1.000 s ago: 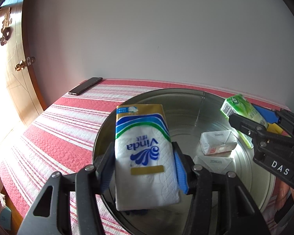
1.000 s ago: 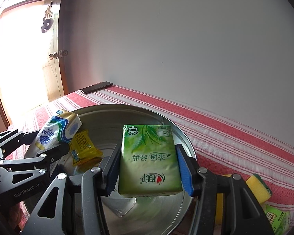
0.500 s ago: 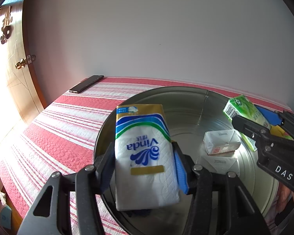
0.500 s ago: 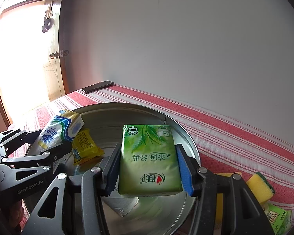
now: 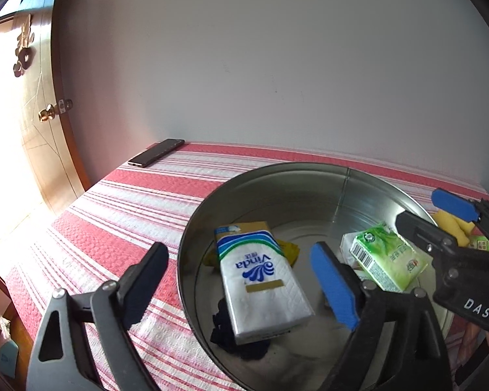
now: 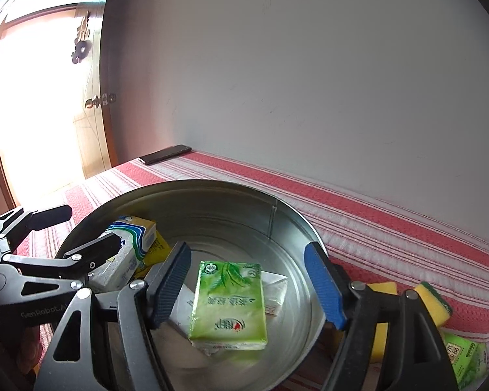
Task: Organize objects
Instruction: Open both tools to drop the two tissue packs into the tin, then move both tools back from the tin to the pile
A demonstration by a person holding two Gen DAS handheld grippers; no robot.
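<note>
A round metal tub (image 5: 309, 176) (image 6: 296, 224) stands on the red striped cloth. My left gripper (image 5: 241, 280) is open above its left side; the white and blue Vinda tissue pack (image 5: 260, 280) lies in the tub below it, also seen in the right wrist view (image 6: 130, 251). My right gripper (image 6: 247, 290) is open above the tub; the green tissue pack (image 6: 229, 299) (image 5: 388, 264) lies inside on white packets (image 6: 274, 290). A yellow packet (image 5: 290, 249) and a dark item (image 5: 231, 332) lie under the Vinda pack.
A dark phone (image 5: 156, 157) (image 6: 164, 154) lies at the cloth's far corner by the wall. Yellow sponges (image 6: 433, 303) and a green pack (image 6: 466, 355) lie right of the tub. A wooden door (image 5: 39, 120) stands at the left.
Both grippers opened. The Vinda pack dropped from the left gripper and the green pack from the right gripper into the tub.
</note>
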